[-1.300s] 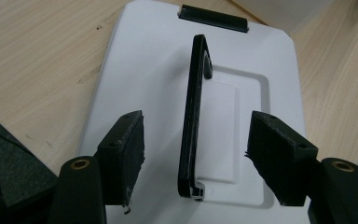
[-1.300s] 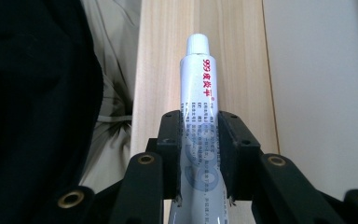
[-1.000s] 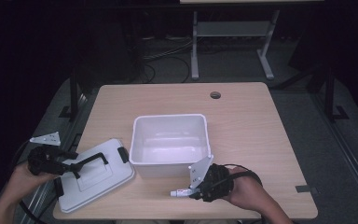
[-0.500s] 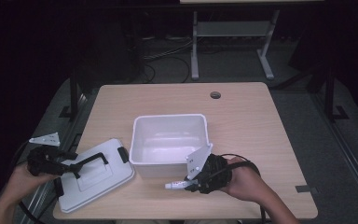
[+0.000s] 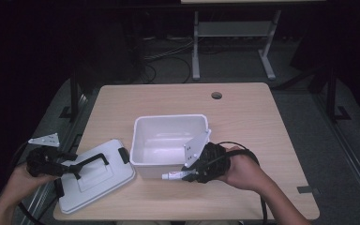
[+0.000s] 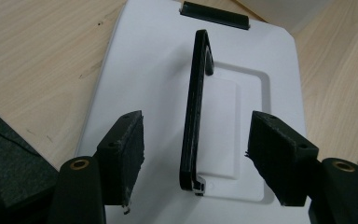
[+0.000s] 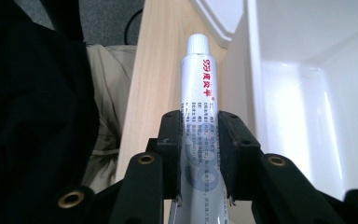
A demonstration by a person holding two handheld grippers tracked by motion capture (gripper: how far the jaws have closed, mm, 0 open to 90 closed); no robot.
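lifted, right tool (image 5: pixel 185 176) grips tube (image 5: pixel 172 176) beside empty bin (image 5: pixel 168 143); left tool (image 5: pixel 72 168) open.

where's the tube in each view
High view: the tube lies level at lower centre, clamped in the right gripper, in front of the white bin.
Left gripper view: I can't find it; the lid and its black handle are there.
Right gripper view: centre, pointing up between the jaws.
Shared landmark: the wooden table.
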